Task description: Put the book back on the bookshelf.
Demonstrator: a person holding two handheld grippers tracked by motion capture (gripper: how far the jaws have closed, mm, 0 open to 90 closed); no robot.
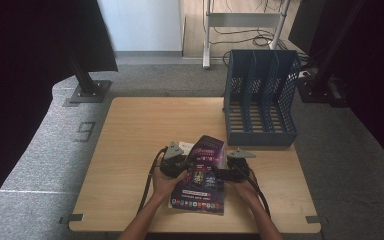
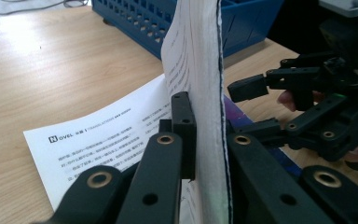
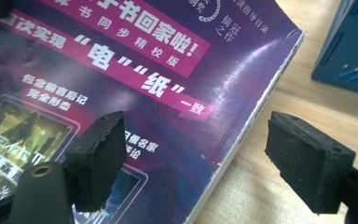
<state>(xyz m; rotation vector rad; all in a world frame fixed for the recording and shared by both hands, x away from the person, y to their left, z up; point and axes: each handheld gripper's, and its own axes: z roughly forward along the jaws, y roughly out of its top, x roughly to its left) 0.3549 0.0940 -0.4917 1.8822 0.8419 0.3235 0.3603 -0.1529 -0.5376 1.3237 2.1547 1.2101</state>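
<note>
A thick book with a purple and pink cover (image 1: 203,172) lies tilted on the wooden table (image 1: 135,130), between my two hands. My left gripper (image 1: 177,164) is shut on the book's left edge. In the left gripper view its jaws (image 2: 209,126) clamp the white page block (image 2: 205,70), which stands upright there. My right gripper (image 1: 230,170) is at the book's right edge. It is open, with one pad over the cover (image 3: 135,70) and the other over bare table, neither touching. The right gripper (image 2: 254,108) also shows past the pages.
A white printed sheet (image 2: 98,135) lies flat on the table beside the left gripper. A blue slotted file rack (image 1: 261,100) stands at the table's back right, close behind the book (image 3: 349,51). Bare tabletop stretches to the left and back left.
</note>
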